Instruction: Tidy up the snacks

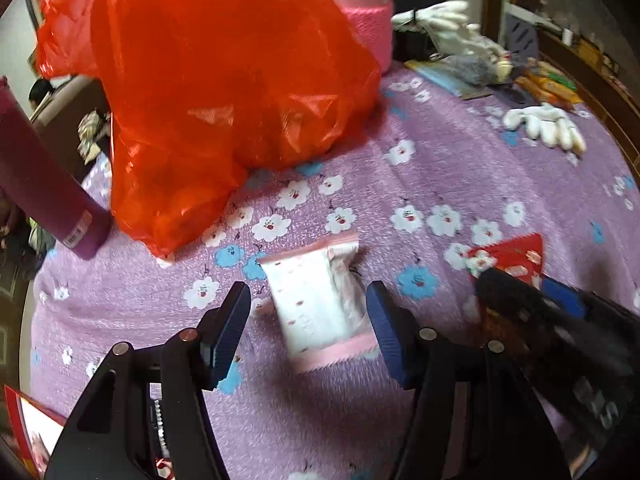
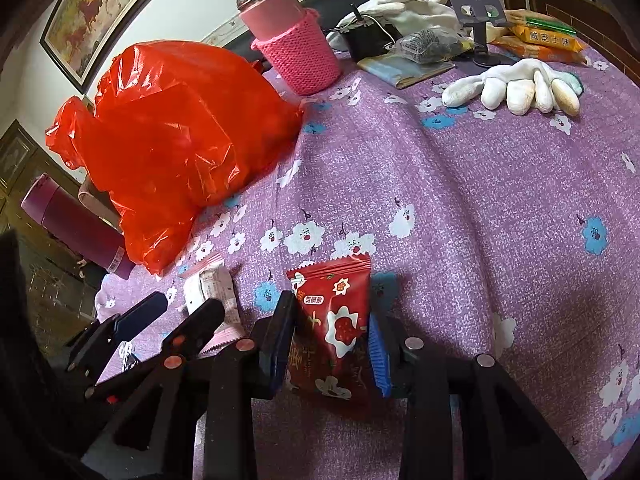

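- The right gripper (image 2: 332, 332) is clenched on a red snack packet (image 2: 334, 328); both blue pads press its sides, and the packet sits low over the purple floral tablecloth (image 2: 460, 200) at the near edge of the scene. Whether it is lifted clear of the cloth I cannot tell.
- The left gripper (image 1: 308, 312) is released, its jaws spread wide to either side of a white-and-pink snack packet (image 1: 316, 304) that lies flat on the cloth, not yet gripped.
- The two packets lie near each other, the white one to the left of the red one.
- A red plastic bag (image 1: 208, 92) slumps on the far left, just beyond the white packet; it looks like the likely destination, though its opening is not visible.
- Orange snack packs (image 2: 548, 40) remain at the far right, beside white gloves (image 2: 516, 88).
- Judgement: the task is at an early-to-middle stage; one snack is secured, one is about to be picked, and more wait at the far side.
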The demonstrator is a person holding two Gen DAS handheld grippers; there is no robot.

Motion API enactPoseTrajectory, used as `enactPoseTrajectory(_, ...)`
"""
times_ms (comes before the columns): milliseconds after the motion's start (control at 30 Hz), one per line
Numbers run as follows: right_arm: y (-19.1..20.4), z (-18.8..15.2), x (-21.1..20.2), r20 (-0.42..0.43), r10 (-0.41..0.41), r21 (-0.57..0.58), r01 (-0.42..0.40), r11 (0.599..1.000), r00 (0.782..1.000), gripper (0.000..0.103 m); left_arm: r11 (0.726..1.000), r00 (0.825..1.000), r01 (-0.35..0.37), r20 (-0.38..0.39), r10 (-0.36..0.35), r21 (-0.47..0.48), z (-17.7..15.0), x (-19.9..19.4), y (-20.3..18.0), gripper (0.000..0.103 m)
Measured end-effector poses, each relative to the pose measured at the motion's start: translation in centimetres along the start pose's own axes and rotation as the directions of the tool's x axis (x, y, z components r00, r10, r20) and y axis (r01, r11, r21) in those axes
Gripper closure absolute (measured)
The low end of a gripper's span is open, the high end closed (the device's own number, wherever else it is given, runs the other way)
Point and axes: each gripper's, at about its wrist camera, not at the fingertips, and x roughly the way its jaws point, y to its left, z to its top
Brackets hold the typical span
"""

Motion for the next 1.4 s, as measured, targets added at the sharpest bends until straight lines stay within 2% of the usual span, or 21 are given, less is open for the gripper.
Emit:
enactPoseTrajectory(167, 0.0, 0.0, 0.0, -0.001, -0.001, -0.002, 0.001, 1.000, 1.000, 0.067, 0.998, 0.999, 0.034, 0.019, -0.033, -0.061, 0.1, 0.7, 0.4, 0.044)
enactPoseTrajectory(200, 0.1, 0.0, 0.0, -0.001, -0.002, -0.004, 0.002, 1.000, 1.000, 0.067, 0.997, 0.999, 0.042, 0.026, -0.040, -0.064, 0.0, 0.7, 0.4, 0.046)
enactPoseTrajectory(233, 0.1, 0.0, 0.1, -0.002, -0.001, -0.003, 0.001, 1.000, 1.000, 0.067, 0.996, 0.997, 0.068, 0.039, -0.065, -0.059, -0.2, 0.6, 0.3, 0.056)
enactPoseTrajectory(267, 0.1, 0.0, 0.1, -0.002, 0.001, -0.002, -0.001, 1.000, 1.000, 0.067, 0.996, 0.996, 0.078, 0.047, -0.076, -0.047, -0.4, 0.4, 0.2, 0.060)
enactPoseTrajectory(333, 0.0, 0.1, 0.1, -0.004, 0.004, 0.001, -0.004, 1.000, 1.000, 0.067, 0.998, 0.996, 0.064, 0.059, -0.062, -0.027, -0.8, 0.2, 0.0, 0.061)
enactPoseTrajectory(433, 0.0, 0.0, 0.0, -0.005, 0.008, 0.001, -0.008, 1.000, 1.000, 0.067, 0.995, 0.994, 0.091, 0.060, -0.089, -0.032, -1.5, -0.2, 0.4, 0.066)
enactPoseTrajectory(600, 0.5, 0.0, 0.1, -0.014, 0.022, -0.013, -0.022, 1.000, 1.000, 0.067, 0.995, 0.994, 0.101, 0.048, -0.100, -0.021, -3.7, -1.7, 1.1, 0.068)
enactPoseTrajectory(833, 0.3, -0.1, 0.3, -0.045, 0.159, 0.030, -0.158, 0.987, 0.986, 0.069, 0.987, 0.984, 0.152, 0.096, -0.147, -0.044, -7.9, -6.3, 3.1, 0.068)
enactPoseTrajectory(1067, 1.1, -0.4, 0.7, -0.062, 0.151, 0.000, -0.151, 0.989, 0.987, 0.070, 0.985, 0.974, 0.166, 0.163, -0.155, -0.055, -12.4, -11.2, 5.1, 0.068)
enactPoseTrajectory(1300, 1.7, -0.7, 1.2, -0.048, 0.117, -0.038, -0.119, 0.992, 0.992, 0.071, 0.979, 0.969, 0.186, 0.182, -0.169, -0.081, -15.8, -13.1, 6.3, 0.068)
enactPoseTrajectory(1400, 1.4, -0.6, 1.1, -0.039, 0.118, -0.027, -0.119, 0.993, 0.992, 0.079, 0.980, 0.969, 0.178, 0.189, -0.160, -0.085, -16.8, -13.6, 6.7, 0.068)
